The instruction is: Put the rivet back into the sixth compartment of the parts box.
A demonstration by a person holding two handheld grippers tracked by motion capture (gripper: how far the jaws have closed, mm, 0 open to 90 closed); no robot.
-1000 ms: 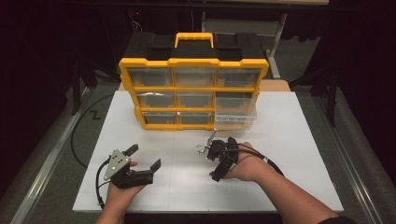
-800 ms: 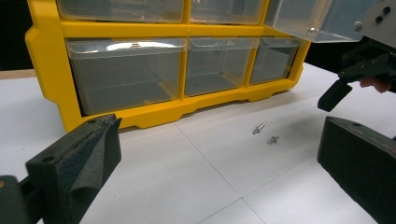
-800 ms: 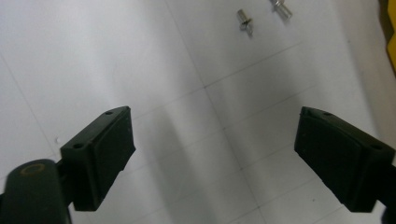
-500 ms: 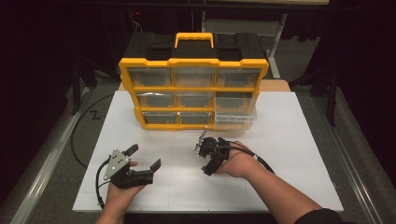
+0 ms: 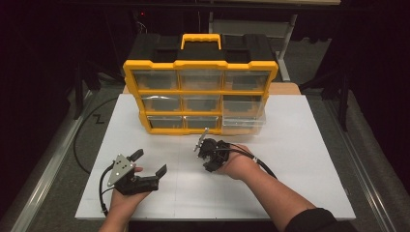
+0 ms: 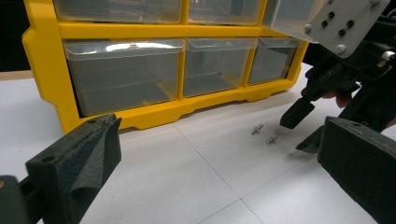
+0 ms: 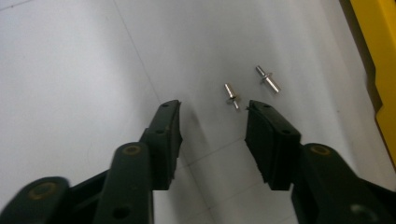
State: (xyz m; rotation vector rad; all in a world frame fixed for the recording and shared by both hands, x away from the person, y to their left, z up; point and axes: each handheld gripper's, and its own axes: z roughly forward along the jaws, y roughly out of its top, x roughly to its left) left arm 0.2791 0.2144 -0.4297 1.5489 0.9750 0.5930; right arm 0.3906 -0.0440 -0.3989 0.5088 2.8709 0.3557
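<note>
Left gripper rests at the near left of the white board, jaws wide apart and empty, just where it was a second ago. Right gripper has slid left and dropped nearer the board, jaws parted, nothing between them yet. Two small metal pins lie just beyond its tips, near the yellow drawer organiser. That looks like a pick-up lining up.
</note>
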